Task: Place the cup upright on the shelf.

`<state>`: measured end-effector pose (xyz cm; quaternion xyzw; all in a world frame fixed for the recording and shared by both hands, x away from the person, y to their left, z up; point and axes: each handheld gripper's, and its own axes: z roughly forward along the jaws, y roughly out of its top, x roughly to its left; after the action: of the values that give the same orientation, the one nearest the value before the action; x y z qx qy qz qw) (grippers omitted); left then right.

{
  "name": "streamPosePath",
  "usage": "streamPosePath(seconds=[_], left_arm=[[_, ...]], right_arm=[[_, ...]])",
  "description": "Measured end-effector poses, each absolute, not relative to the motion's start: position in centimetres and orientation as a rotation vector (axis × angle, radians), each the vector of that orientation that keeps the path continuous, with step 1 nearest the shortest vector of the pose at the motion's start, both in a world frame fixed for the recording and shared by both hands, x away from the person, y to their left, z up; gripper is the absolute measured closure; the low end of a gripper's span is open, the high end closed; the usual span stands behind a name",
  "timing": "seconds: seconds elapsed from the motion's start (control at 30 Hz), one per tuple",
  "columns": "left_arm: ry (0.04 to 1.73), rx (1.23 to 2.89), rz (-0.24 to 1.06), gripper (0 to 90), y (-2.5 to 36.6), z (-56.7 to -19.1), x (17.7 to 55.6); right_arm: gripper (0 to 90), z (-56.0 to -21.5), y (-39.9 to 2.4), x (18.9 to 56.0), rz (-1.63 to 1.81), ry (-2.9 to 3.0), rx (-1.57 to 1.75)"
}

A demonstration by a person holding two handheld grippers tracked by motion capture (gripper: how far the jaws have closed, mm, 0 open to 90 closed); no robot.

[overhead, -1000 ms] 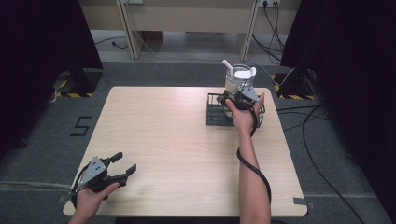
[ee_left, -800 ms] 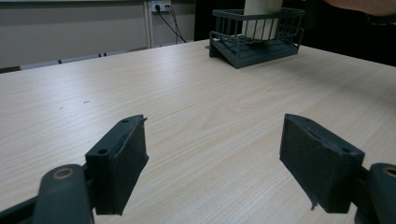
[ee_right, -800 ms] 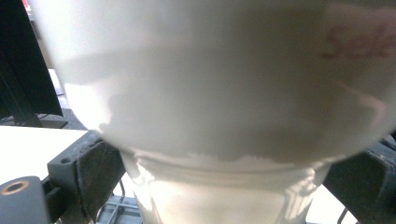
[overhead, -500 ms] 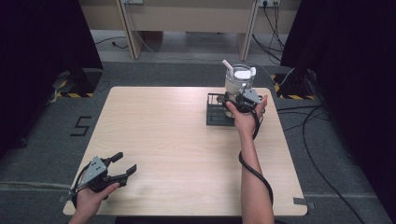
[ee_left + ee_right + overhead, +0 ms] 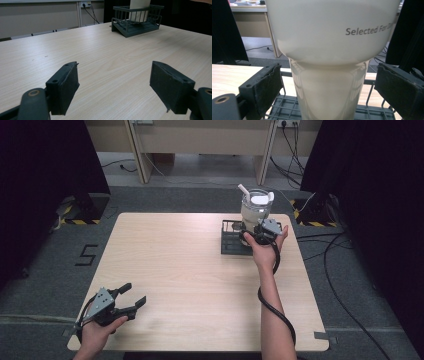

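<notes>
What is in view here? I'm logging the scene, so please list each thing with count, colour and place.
Table: one, light wood, centre of the high view.
Wire basket: one, dark, at the table's far right.
Cup: one, clear with white contents, white lid and straw, standing in the wire basket.
Desk: one, beige, on the floor beyond the table.
Cables: several, black, on the floor at right.
Floor mark: one, a black "5" left of the table.
Left gripper: one, black and grey, jaws wide apart, over the table's near left corner.
Right gripper: one, black, jaws open on either side of the cup's lower part, not touching it.
</notes>
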<state>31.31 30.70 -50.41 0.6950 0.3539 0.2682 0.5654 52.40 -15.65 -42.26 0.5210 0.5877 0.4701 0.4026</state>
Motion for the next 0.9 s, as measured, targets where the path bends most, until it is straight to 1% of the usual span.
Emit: streamPosePath(seconds=[0.9], left_arm=[[0.833, 1.642, 0.636, 22.1, 30.6, -50.4, 31.2]], right_arm=[[9.9, -41.8, -16.8, 48.4, 1.173, 1.517, 1.302]])
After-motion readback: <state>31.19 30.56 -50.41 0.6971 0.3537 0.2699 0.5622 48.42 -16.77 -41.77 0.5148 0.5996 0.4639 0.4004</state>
